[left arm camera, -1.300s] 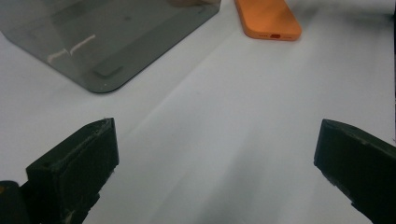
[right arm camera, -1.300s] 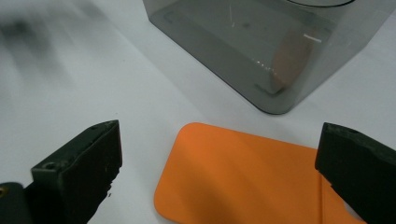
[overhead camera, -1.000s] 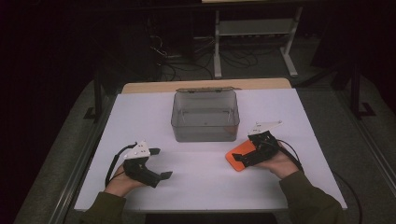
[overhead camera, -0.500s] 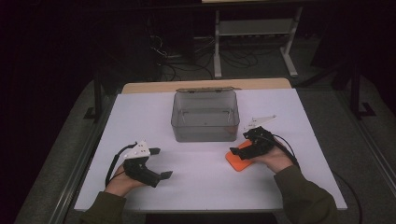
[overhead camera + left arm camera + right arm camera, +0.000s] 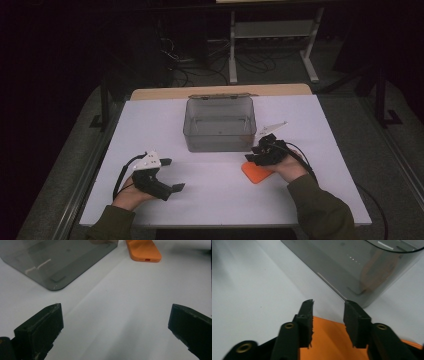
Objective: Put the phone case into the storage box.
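Closing on an orange phone-shaped case that lies flat on the white table, the right gripper works just in front of a smoky clear plastic box at the table's middle. Its jaws have just been closing and now stand partly drawn in over the case's near end; in the right gripper view the orange surface lies beneath and between them, yet whether the pads press its edges cannot be told, since the contact is cut off at the bottom of that picture. The left gripper rests low on the table, well apart from the work, jaws spread wide with nothing between them. Judged from how things lie, the job is at its start: the case is on the table outside the box, the box holds nothing that can be made out, and the grasp, lift and placing are all left to do. The hinged lid at the box's far side is hard to read, and the room beyond is too dark to make out.
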`<state>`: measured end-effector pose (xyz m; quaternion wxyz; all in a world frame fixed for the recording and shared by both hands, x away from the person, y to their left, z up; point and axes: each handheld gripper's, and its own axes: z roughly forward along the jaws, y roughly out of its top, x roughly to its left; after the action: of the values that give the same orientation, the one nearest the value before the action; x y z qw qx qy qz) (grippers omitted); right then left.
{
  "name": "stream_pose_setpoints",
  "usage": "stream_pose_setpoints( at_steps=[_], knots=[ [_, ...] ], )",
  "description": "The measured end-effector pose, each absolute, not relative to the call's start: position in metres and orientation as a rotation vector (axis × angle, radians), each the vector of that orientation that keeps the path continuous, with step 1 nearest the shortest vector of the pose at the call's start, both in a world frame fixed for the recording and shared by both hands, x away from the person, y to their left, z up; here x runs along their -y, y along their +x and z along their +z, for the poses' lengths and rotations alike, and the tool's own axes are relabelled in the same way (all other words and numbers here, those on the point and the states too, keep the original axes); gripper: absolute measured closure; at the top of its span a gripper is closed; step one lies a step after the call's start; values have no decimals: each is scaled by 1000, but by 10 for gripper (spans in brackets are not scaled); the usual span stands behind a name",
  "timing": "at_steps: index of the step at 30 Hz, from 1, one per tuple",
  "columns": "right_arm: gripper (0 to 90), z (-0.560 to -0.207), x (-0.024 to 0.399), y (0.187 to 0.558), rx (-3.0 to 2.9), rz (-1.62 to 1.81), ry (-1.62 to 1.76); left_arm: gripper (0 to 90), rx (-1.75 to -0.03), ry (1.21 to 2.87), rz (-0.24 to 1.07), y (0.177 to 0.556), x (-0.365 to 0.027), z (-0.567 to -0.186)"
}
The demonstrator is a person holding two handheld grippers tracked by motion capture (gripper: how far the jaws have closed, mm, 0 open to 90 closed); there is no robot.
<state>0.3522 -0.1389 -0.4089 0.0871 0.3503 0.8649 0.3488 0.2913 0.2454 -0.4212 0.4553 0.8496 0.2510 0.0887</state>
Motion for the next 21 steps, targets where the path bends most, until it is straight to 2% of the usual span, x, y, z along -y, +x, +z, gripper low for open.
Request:
stream_pose_setpoints(
  at_steps=[1, 3, 4, 7, 9, 21],
  knots=[
    [666, -410, 138, 353, -2583, 1045, 1052, 0, -620, 2096, 218, 291, -245, -421],
    [693, -411, 137, 354, -2586, 1037, 1052, 0, -618, 2097, 218, 291, -245, -422],
    [760, -413, 135, 355, -2595, 1022, 1049, 0, -618, 2098, 218, 291, -245, -421],
    [862, -416, 132, 358, -2606, 1004, 1048, 0, -619, 2097, 217, 291, -245, -421],
    [884, -417, 131, 358, -2611, 1000, 1045, 0, -619, 2098, 218, 291, -245, -421],
    [886, -426, 107, 364, -2662, 917, 1017, 0, -619, 2092, 215, 292, -246, -421]
  ],
)
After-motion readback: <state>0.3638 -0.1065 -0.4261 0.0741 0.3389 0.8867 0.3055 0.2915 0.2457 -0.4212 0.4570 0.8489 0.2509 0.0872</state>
